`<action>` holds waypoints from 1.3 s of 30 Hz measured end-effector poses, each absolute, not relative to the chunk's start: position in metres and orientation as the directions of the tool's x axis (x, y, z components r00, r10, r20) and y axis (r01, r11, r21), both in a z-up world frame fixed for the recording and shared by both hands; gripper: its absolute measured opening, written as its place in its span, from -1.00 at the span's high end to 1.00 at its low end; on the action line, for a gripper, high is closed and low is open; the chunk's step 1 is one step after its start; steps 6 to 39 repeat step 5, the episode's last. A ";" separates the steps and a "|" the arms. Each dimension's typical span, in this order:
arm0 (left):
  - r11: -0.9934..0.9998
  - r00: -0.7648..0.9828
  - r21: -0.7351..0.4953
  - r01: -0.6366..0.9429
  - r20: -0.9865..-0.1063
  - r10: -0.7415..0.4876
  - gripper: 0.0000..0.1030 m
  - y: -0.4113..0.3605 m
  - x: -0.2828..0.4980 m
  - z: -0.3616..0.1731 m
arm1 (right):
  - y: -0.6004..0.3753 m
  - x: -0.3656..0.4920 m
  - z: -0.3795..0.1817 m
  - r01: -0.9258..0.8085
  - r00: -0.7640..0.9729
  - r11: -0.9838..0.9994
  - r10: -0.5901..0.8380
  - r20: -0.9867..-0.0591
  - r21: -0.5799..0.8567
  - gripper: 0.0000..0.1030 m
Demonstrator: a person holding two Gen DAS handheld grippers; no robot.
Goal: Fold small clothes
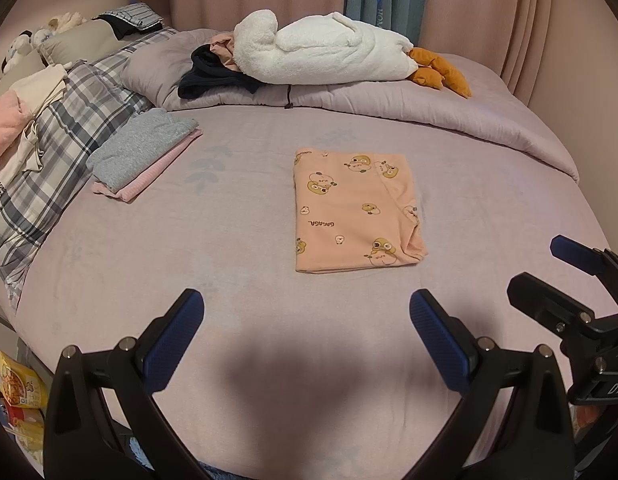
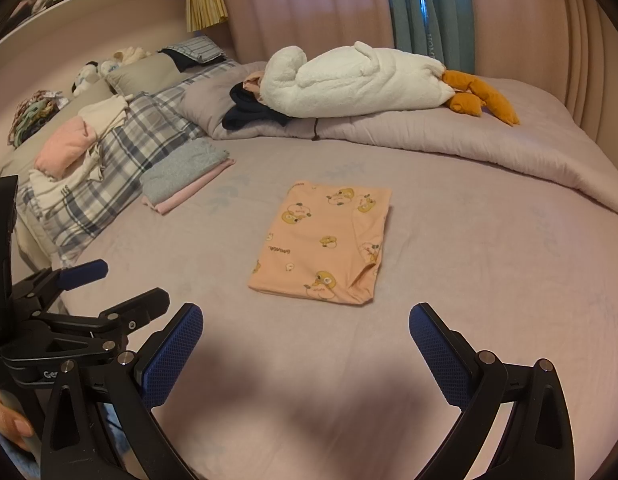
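Note:
A peach garment with a yellow duck print lies folded into a flat rectangle in the middle of the lilac bed sheet. My left gripper hangs open over the sheet, short of the garment's near edge, with nothing between its blue pads. My right gripper is open too, just short of the same edge. Each gripper also shows from the side in the other view: the right gripper at the right edge, the left gripper at the lower left.
A folded grey-and-pink stack lies left of the garment beside a plaid duvet with loose clothes on it. A white plush goose lies on a rolled lilac quilt at the back. Snack bags sit beyond the bed's left edge.

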State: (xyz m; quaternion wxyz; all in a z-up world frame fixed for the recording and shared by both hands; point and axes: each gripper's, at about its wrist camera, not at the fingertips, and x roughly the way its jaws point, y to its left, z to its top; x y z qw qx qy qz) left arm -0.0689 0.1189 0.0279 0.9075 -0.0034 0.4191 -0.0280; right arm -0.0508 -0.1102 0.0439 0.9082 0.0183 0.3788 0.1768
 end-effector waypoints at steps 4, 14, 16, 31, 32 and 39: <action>0.998 0.645 -0.027 0.048 -0.762 -0.052 -1.00 0.121 -0.068 0.027 | -0.110 -0.052 0.044 -0.307 0.651 0.937 0.336 -0.680 0.169 -0.98; 0.999 0.644 -0.026 0.044 -0.764 -0.048 -1.00 0.123 -0.068 0.027 | -0.109 -0.053 0.044 -0.307 0.652 0.937 0.336 -0.680 0.168 -0.98; 0.999 0.644 -0.026 0.044 -0.764 -0.048 -1.00 0.123 -0.068 0.027 | -0.109 -0.053 0.044 -0.307 0.652 0.937 0.336 -0.680 0.168 -0.98; 0.999 0.644 -0.026 0.044 -0.764 -0.048 -1.00 0.123 -0.068 0.027 | -0.109 -0.053 0.044 -0.307 0.652 0.937 0.336 -0.680 0.168 -0.98; 0.999 0.644 -0.026 0.044 -0.764 -0.048 -1.00 0.123 -0.068 0.027 | -0.109 -0.053 0.044 -0.307 0.652 0.937 0.336 -0.680 0.168 -0.98; 0.999 0.644 -0.026 0.044 -0.764 -0.048 -1.00 0.123 -0.068 0.027 | -0.109 -0.053 0.044 -0.307 0.652 0.937 0.336 -0.680 0.168 -0.98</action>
